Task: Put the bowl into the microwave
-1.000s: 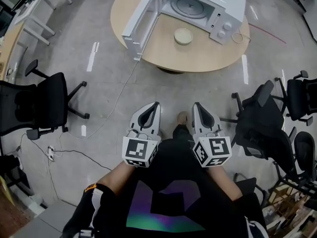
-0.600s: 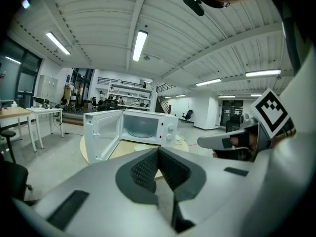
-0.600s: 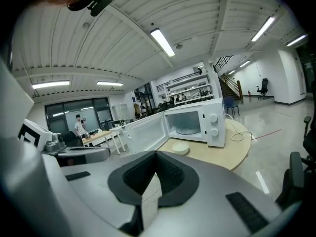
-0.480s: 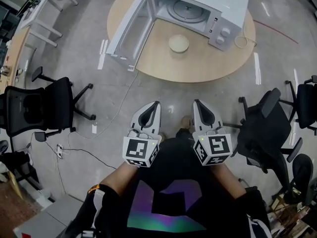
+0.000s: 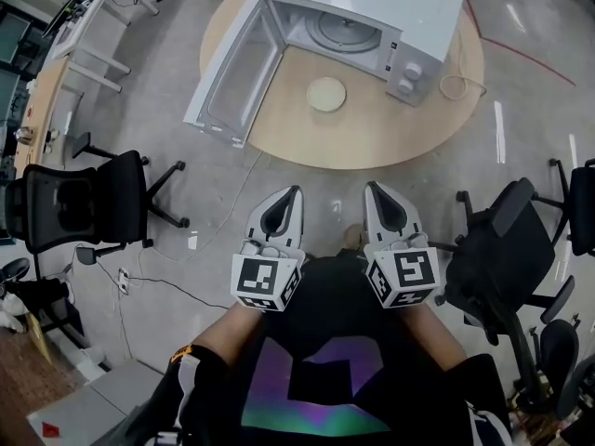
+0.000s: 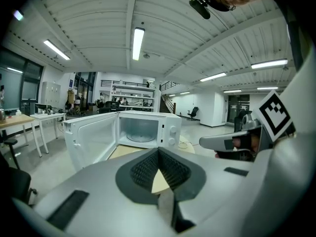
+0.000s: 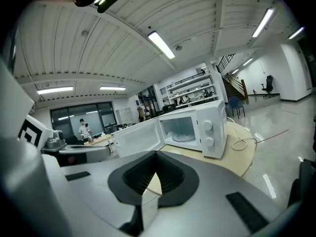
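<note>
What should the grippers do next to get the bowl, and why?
Probably step nearer and reach the right gripper toward the bowl. It and the left gripper are shut, empty and over the floor, short of the table, where the bowl sits before the open microwave.

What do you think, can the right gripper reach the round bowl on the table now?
Probably not yet. The right gripper is near the person's body, and grey floor lies between it and the round wooden table where the shallow cream bowl sits. Nothing blocks the way.
</note>
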`<state>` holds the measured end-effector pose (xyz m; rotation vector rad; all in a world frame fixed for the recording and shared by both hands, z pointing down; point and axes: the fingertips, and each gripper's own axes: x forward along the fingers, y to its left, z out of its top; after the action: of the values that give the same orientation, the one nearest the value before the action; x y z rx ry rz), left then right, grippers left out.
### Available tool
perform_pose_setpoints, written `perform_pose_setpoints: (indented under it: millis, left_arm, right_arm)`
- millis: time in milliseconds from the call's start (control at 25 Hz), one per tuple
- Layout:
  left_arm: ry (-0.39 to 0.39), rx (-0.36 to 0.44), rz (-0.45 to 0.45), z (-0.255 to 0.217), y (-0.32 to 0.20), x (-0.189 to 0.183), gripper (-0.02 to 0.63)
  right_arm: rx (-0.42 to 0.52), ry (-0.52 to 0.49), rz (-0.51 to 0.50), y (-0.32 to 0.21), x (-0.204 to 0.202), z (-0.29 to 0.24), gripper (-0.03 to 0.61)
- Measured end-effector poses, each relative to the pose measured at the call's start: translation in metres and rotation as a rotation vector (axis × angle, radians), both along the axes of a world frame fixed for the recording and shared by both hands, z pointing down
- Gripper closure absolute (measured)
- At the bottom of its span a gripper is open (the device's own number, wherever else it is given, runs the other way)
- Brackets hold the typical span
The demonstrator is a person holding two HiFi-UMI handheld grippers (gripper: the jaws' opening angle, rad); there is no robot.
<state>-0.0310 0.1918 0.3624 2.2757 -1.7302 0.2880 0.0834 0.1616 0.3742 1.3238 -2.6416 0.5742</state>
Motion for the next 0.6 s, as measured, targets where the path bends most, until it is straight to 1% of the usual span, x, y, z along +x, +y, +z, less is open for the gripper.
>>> perform_pose_setpoints:
  millis: [120,400,600]
  left_arm:
    - [-0.001,0.004,-0.013,0.001,-0.010,0.009,0.571]
    - [0.004,0.015,-0.029,-0.004,-0.038,0.014,0.569]
    - [0.008,0.000,-0.030,0.001,-0.063,0.011,0.569]
  right_arm:
    - [0.009,0.001,-0.002,-0.011,0.011,-0.001,0.563]
    - [0.002,0.013,0.001,-0.030,0.023,0.003,0.563]
    - [-0.015,0.031,0.014,-0.047,0.027,0.008,0.563]
